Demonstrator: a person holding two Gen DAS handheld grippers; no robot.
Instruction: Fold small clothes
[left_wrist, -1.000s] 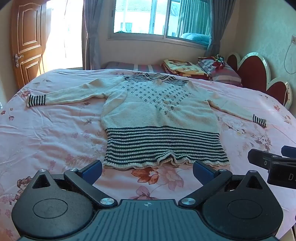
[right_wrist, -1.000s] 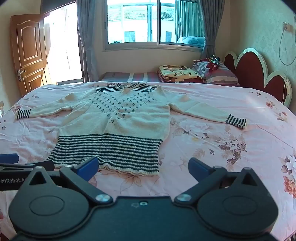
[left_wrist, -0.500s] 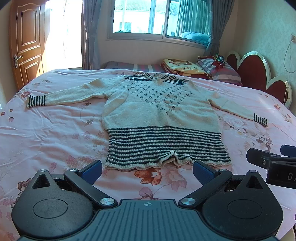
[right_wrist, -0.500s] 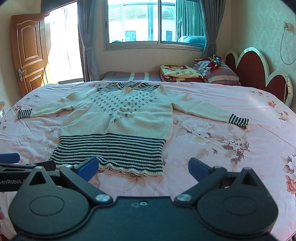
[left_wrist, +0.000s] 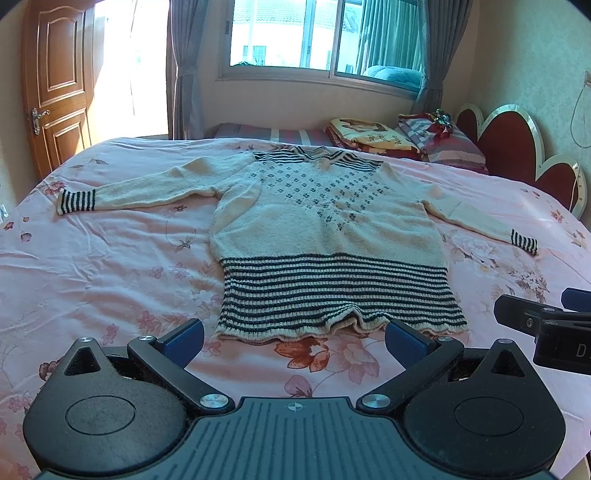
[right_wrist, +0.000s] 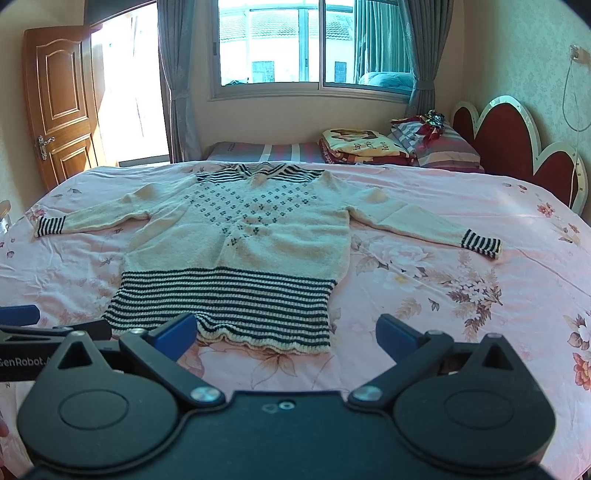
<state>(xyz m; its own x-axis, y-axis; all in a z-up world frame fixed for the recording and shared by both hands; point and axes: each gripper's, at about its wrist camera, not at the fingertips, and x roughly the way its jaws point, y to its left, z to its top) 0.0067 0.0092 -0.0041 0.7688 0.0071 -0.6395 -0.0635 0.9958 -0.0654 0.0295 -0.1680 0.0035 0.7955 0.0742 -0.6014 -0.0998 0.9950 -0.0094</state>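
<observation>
**Sweater lies hem-first ahead of both grippers, its length running away from them**

A cream knitted sweater with dark stripes at hem, cuffs and collar (left_wrist: 325, 221) is spread flat, front up, on the bed with the pink flowered sheet (left_wrist: 92, 266). Its long axis runs from 6 o'clock to 12 o'clock in both wrist views: the striped hem band (left_wrist: 340, 295) is the near end, the striped collar (left_wrist: 317, 157) the far end. The sleeves go out crosswise, the left cuff (left_wrist: 75, 201) toward 10 o'clock and the right cuff (left_wrist: 524, 242) toward 2 o'clock in the left wrist view.

The left gripper (left_wrist: 293, 336) is spread wide and holds nothing; it sits at the 6 o'clock side of the garment, with the hem's wavy edge just beyond its blue pads and centred between them. The right gripper (right_wrist: 286, 334) is also spread wide and empty; from it the hem lies toward 11 o'clock, the hem's right corner (right_wrist: 321, 345) roughly straight ahead at 12 o'clock, and its left pad overlaps the hem edge in the picture, though contact cannot be told. The two grippers are side by side, each showing at the edge of the other's view.

As a judgement, folding has not yet begun. The left gripper is nearer the hem's left corner and left sleeve, the right gripper nearer the right corner and right sleeve (right_wrist: 413, 221), so each side falls naturally to its own hand.
</observation>
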